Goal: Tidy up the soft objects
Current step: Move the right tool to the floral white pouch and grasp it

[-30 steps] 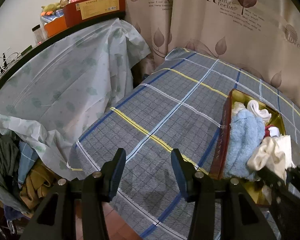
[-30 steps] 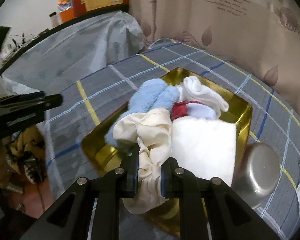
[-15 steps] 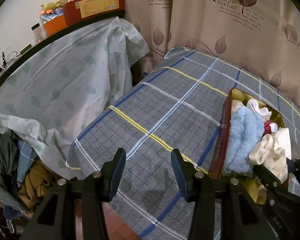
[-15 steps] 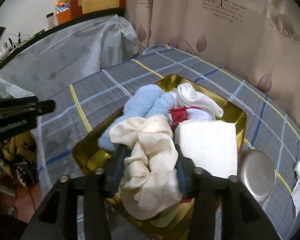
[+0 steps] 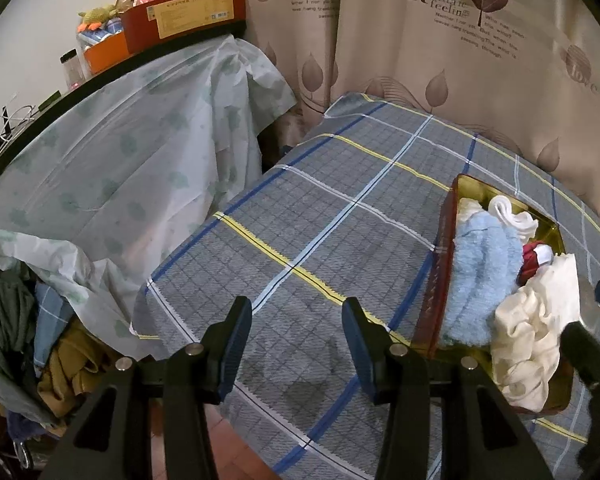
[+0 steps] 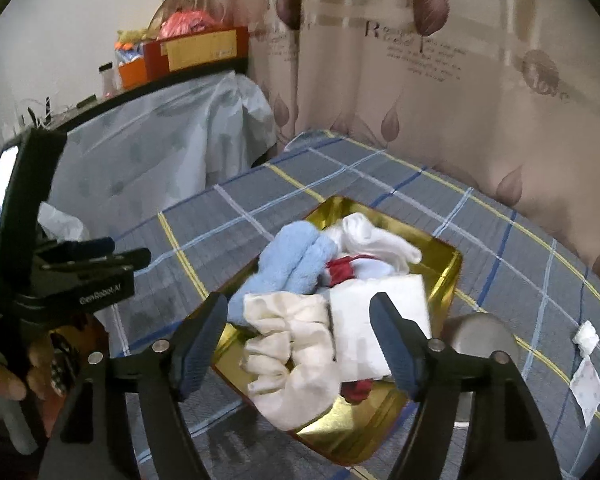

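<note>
A gold tin box (image 6: 452,264) sits on the plaid-covered table and holds soft things: a light blue towel (image 6: 296,260), a cream cloth (image 6: 296,348), a folded white cloth (image 6: 376,312), a white sock (image 6: 376,236) and a red item (image 6: 340,270). My right gripper (image 6: 300,324) is open and empty above the cream cloth. My left gripper (image 5: 296,328) is open and empty over bare tablecloth, left of the box (image 5: 440,264). The towel (image 5: 480,272) and cream cloth (image 5: 528,336) also show in the left wrist view.
A steel bowl (image 6: 480,340) stands right of the box, with a crumpled tissue (image 6: 586,336) and a paper packet (image 6: 588,384) farther right. A curtain (image 5: 460,60) hangs behind. A plastic-draped shelf (image 5: 120,152) with boxes (image 5: 188,12) stands left. Clothes (image 5: 28,340) are piled below.
My right gripper has opened and let go of the cream cloth, which now lies in the box, and has pulled back and up. The left gripper has barely moved.
</note>
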`<control>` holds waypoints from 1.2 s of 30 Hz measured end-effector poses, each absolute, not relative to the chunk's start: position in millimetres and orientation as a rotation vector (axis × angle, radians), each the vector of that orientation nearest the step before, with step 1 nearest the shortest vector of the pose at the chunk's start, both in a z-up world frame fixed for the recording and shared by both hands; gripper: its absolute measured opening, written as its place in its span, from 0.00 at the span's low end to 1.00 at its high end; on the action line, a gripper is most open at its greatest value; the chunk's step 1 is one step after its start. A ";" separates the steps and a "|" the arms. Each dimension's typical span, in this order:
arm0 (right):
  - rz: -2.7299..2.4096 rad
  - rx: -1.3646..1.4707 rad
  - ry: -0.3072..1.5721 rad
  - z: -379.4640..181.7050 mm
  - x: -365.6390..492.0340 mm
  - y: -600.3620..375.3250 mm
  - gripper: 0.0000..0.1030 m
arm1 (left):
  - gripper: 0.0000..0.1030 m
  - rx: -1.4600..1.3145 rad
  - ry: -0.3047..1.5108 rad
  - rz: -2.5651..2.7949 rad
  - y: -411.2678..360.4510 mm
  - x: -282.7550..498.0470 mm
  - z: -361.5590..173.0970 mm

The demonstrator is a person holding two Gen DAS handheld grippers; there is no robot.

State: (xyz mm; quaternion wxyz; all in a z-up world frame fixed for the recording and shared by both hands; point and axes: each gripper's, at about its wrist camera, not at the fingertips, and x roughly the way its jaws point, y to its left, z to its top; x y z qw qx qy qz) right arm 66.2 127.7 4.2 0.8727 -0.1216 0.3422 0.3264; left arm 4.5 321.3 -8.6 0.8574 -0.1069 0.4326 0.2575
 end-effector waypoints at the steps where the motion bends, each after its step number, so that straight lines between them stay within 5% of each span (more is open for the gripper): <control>1: 0.684 -0.248 0.713 5.3 65.8 125.3 0.69 | 0.47 -0.226 0.908 0.542 321.1 4.8 -8.5; 12: 0.544 -0.200 0.691 14.8 71.2 50.9 0.73 | 0.47 -0.209 0.910 0.538 315.6 6.9 -10.5; 29: -0.016 0.019 0.876 -47.3 109.2 -194.6 0.80 | 0.46 -0.196 0.920 0.537 313.3 8.7 -17.0; 36: -0.079 0.149 0.867 -51.7 143.7 -212.3 0.87 | 0.46 -0.182 0.925 0.538 310.1 10.5 -19.6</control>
